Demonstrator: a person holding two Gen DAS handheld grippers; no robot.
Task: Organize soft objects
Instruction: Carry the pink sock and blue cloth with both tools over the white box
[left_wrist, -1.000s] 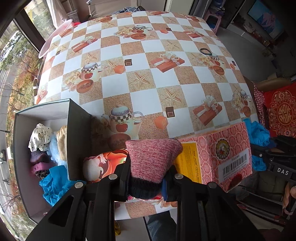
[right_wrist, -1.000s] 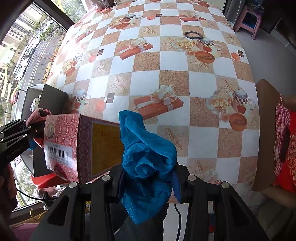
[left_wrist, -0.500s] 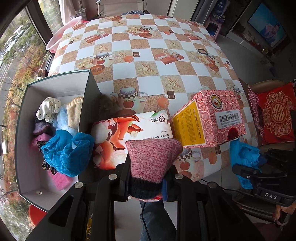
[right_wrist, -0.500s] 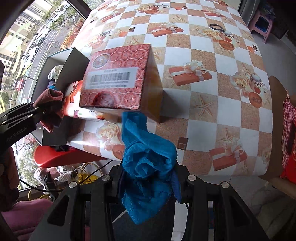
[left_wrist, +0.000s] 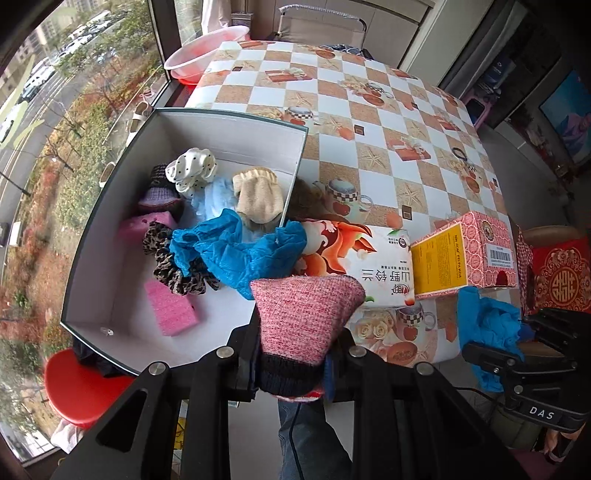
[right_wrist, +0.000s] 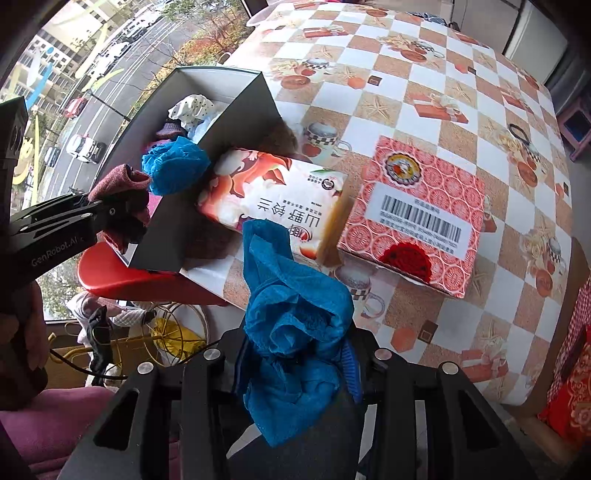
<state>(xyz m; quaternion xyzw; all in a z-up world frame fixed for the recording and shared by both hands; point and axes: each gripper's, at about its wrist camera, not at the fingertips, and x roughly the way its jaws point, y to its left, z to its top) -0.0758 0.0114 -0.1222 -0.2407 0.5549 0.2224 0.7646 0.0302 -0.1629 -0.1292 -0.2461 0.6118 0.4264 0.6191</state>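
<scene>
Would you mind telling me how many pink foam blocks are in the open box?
2. One pink foam block lies on the open box's floor near its front; another sits behind, beside the leopard scrunchie. More may be hidden under the blue cloth.

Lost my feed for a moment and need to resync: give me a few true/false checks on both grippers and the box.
1. The left gripper clamps a pink knit sock. True.
2. The right gripper is open and holds nothing. False: it grips a blue crumpled cloth.
3. The open box contains only one item. False: several soft items lie inside, including a pink sponge.
4. A red patterned carton stands on the table. True.
</scene>
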